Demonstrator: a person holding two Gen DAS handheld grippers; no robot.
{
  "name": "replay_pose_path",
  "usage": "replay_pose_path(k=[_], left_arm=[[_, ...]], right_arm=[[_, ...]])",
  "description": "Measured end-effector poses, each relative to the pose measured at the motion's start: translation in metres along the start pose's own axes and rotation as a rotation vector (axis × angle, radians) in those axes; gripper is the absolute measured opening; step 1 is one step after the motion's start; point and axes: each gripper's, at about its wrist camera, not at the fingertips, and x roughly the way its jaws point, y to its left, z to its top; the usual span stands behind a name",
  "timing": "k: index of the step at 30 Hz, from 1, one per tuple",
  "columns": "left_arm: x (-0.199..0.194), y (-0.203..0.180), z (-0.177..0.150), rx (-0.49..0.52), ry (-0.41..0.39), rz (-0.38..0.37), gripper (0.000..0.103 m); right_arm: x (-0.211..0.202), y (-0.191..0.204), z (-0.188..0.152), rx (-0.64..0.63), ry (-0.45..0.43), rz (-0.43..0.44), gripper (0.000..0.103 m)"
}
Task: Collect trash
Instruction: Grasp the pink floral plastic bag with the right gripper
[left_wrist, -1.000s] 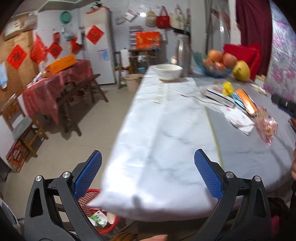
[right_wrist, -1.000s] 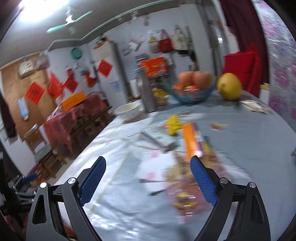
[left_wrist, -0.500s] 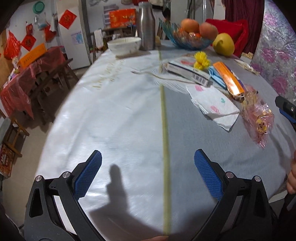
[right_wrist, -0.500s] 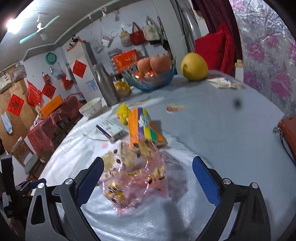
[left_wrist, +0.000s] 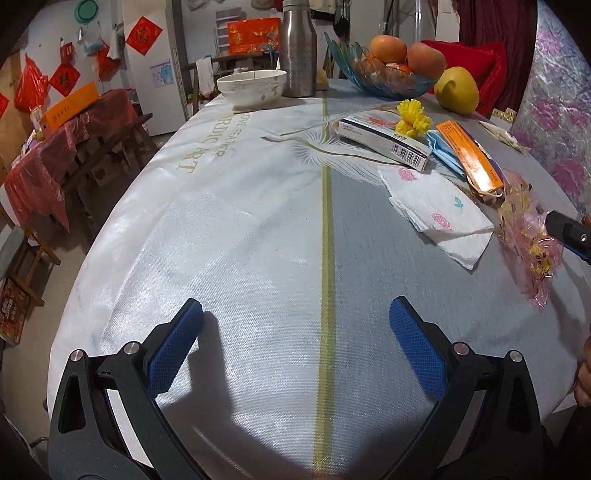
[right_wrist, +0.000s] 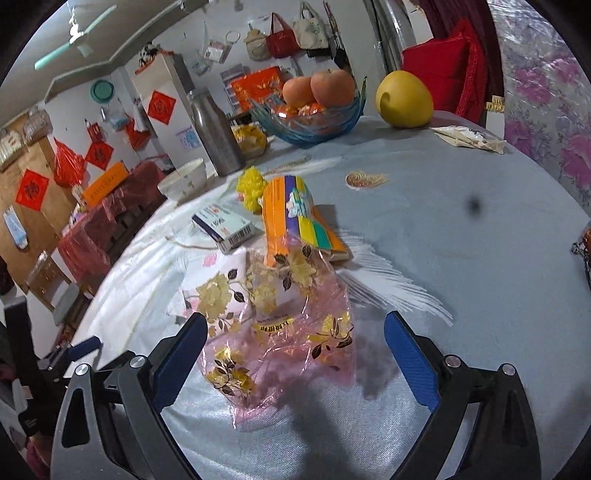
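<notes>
Right wrist: crinkled pink cellophane wrapper (right_wrist: 280, 332)

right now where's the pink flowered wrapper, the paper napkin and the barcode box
pink flowered wrapper (right_wrist: 295, 332), right wrist view, crinkled middle
paper napkin (left_wrist: 439, 206), left wrist view, centre of top sheet
barcode box (left_wrist: 384, 138), left wrist view, top face

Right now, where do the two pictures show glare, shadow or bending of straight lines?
Left wrist view: white glare on the tablecloth, a finger shadow beside the left gripper, table edge bowed by the fisheye. Right wrist view: sharp, a dark shadow under the pink wrapper before the right gripper.
</notes>
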Motion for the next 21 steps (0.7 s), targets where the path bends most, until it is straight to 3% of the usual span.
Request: replay_pose_path(k=[2,4,6,9,15,18,21], left_arm=[[0.0,0.0,0.0,0.001,-0.004,0.0,0.097],[0.0,0.0,-0.001,0.0,-0.006,-0.001,0.097],[0.0,0.0,0.0,0.0,-0.007,-0.001,0.097],[0.0,0.0,0.0,0.0,-0.005,-0.001,0.097],[0.0,-0.001,0.001,-0.003,0.007,0.001,0.097],[0.001,-0.009,0.006,0.025,0.041,-0.044,0.097],[-0.001,-0.027,0.017,0.067,0.043,-0.099,0.097]], right_arm=[[0.008,0.002,-0.001,-0.016,0.036,-0.024,0.094],[0.011,0.003,-0.003,-0.026,0.047,-0.023,0.07],[0.01,0.002,-0.003,-0.028,0.034,-0.014,0.033],[-0.004,-0.006,0.0,0.011,-0.039,0.018,0.028],[-0.035,-0.026,0.01,0.034,-0.178,-0.072,0.029],[-0.033,-0.036,0.011,0.054,-0.187,-0.118,0.029],[-0.027,-0.048,0.013,0.095,-0.173,-0.109,0.029]])
